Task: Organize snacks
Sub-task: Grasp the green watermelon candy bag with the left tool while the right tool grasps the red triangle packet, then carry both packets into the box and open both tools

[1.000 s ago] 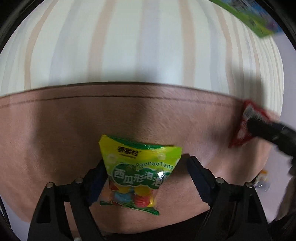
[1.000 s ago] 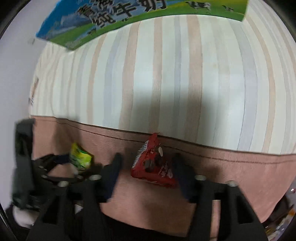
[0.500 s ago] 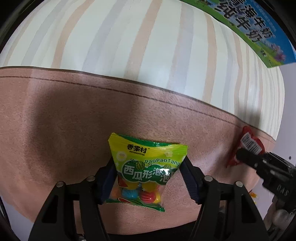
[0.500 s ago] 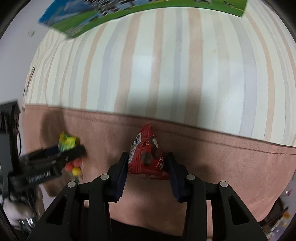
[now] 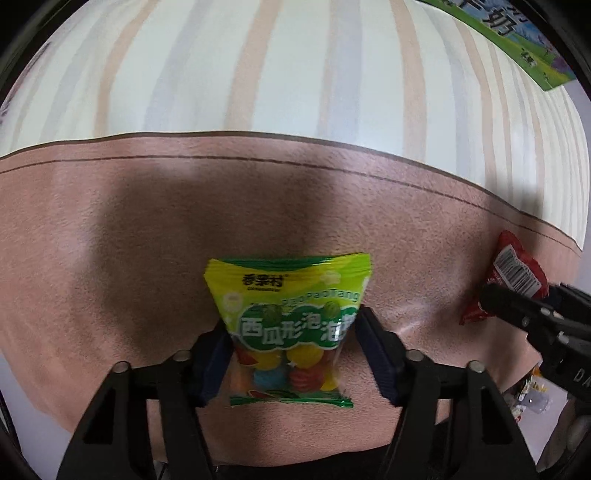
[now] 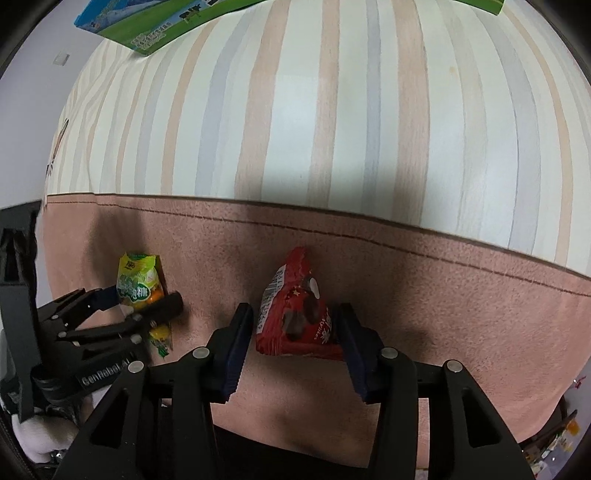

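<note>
At the far left, in the right wrist view, the left gripper [image 6: 147,299] reaches in over the pink cloth [image 6: 461,314], its two dark fingers pressed against the sides of a green candy packet [image 6: 137,282]. Its own camera shows the same grip from behind: the green candy packet [image 5: 290,325] stands upright between the blue-padded fingers [image 5: 373,341], which pinch its lower half from both sides, so the left gripper [image 5: 290,345] is closed down to the width of the bag, with coloured round sweets visible through the clear window below the label. Further right in the right wrist view, the right gripper [image 6: 295,328] has narrowed onto a red snack packet [image 6: 295,317]; the right pad touches the bag's edge and the left pad sits against its barcode side, the packet standing tilted with its crimped top pointing away. From the left camera the red snack packet [image 5: 515,273] appears at the right edge, caught at a black fingertip. Beyond the pink cloth lies a striped cloth [image 6: 332,110], and a green and blue carton [image 6: 147,26] sits at its far end.
</note>
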A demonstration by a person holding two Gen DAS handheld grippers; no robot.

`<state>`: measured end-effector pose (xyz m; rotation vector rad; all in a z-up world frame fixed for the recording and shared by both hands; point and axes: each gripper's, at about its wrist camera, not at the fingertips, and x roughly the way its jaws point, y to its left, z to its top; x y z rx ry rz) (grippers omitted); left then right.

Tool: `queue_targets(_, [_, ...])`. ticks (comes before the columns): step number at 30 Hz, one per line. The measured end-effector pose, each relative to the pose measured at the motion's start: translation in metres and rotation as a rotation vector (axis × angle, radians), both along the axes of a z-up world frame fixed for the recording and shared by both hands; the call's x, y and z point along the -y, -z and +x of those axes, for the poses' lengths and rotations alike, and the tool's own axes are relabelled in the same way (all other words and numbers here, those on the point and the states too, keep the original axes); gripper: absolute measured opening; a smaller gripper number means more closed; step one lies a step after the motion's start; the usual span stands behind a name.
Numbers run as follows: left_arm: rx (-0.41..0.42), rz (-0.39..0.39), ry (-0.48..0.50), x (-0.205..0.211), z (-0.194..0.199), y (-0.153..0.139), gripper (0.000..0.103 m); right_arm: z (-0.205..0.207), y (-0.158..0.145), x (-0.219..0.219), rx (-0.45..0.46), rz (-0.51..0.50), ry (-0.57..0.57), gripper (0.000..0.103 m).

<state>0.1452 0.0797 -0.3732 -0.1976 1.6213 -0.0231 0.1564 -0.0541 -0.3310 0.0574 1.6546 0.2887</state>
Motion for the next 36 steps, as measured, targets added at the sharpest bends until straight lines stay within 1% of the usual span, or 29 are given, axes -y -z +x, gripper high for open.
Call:
queue_targets(1, [0.004,-0.003,-0.006,-0.007,0.005,-0.002,0.052,-0.001,-0.001,0.000,0.010,-0.009,-0.007,0.045])
queue_targets(3, [0.007,-0.012,-0.010,-0.005,0.005,-0.008,0.050,-0.007,-0.003,-0.002,0.030,-0.012,-0.010,0.042])
queue_targets(5, [0.021,-0.009,-0.004,-0.009,0.007,-0.018,0.050,-0.009,-0.008,0.000,0.040,0.002,-0.003,0.042])
queue_targets(6, [0.028,-0.010,0.003,-0.018,0.013,-0.021,0.050,-0.010,-0.011,0.002,0.043,0.008,-0.003,0.042])
queue_targets(7, [0.043,-0.010,0.010,-0.014,0.024,-0.029,0.050,-0.010,-0.015,0.004,0.051,0.015,0.000,0.042])
queue_targets(8, [0.056,-0.009,0.015,-0.013,0.023,-0.035,0.050,-0.010,-0.020,0.005,0.063,0.021,0.000,0.042])
queue_targets(10, [0.093,-0.009,0.030,-0.009,0.026,-0.053,0.050,-0.007,-0.035,0.008,0.091,0.042,0.001,0.042])
queue_targets(12, [0.131,-0.017,0.044,-0.014,0.016,-0.074,0.050,-0.003,-0.052,0.011,0.120,0.063,0.006,0.042])
queue_targets(15, [0.198,-0.055,0.059,-0.006,0.028,-0.112,0.050,0.006,-0.080,0.019,0.163,0.099,0.016,0.042])
queue_targets(17, [0.242,-0.075,0.067,-0.003,0.035,-0.135,0.050,0.014,-0.107,0.024,0.204,0.121,0.019,0.042])
queue_targets(19, [0.293,-0.095,0.082,0.000,0.047,-0.166,0.050,0.024,-0.130,0.030,0.239,0.138,0.026,0.042])
queue_targets(21, [0.337,-0.118,0.099,-0.003,0.063,-0.191,0.050,0.039,-0.156,0.036,0.281,0.156,0.034,0.042])
queue_targets(22, [0.351,-0.127,0.104,-0.009,0.079,-0.205,0.050,0.052,-0.165,0.038,0.297,0.163,0.039,0.042])
queue_targets(23, [0.366,-0.138,0.104,-0.008,0.086,-0.214,0.050,0.059,-0.174,0.039,0.313,0.168,0.041,0.042])
queue_targets(24, [0.378,-0.146,0.105,-0.004,0.093,-0.221,0.050,0.069,-0.188,0.042,0.340,0.175,0.047,0.042])
queue_targets(25, [0.395,-0.151,0.111,-0.010,0.101,-0.225,0.050,0.077,-0.198,0.043,0.360,0.177,0.050,0.042])
queue_targets(27, [0.420,-0.145,0.118,-0.008,0.119,-0.236,0.050,0.099,-0.215,0.047,0.391,0.174,0.056,0.042])
queue_targets(28, [0.433,-0.139,0.121,-0.002,0.136,-0.242,0.050,0.109,-0.223,0.050,0.406,0.172,0.061,0.042])
queue_targets(29, [0.447,-0.133,0.123,0.008,0.155,-0.241,0.050,0.120,-0.228,0.050,0.419,0.167,0.064,0.042])
queue_targets(30, [0.457,-0.121,0.131,0.009,0.169,-0.248,0.050,0.133,-0.234,0.051,0.434,0.159,0.068,0.042])
queue_targets(32, [0.461,-0.107,0.140,0.009,0.204,-0.244,0.050,0.157,-0.237,0.041,0.451,0.141,0.078,0.042])
queue_targets(36, [0.425,-0.100,0.155,0.014,0.266,-0.236,0.050,0.214,-0.244,0.042,0.463,0.107,0.099,0.042])
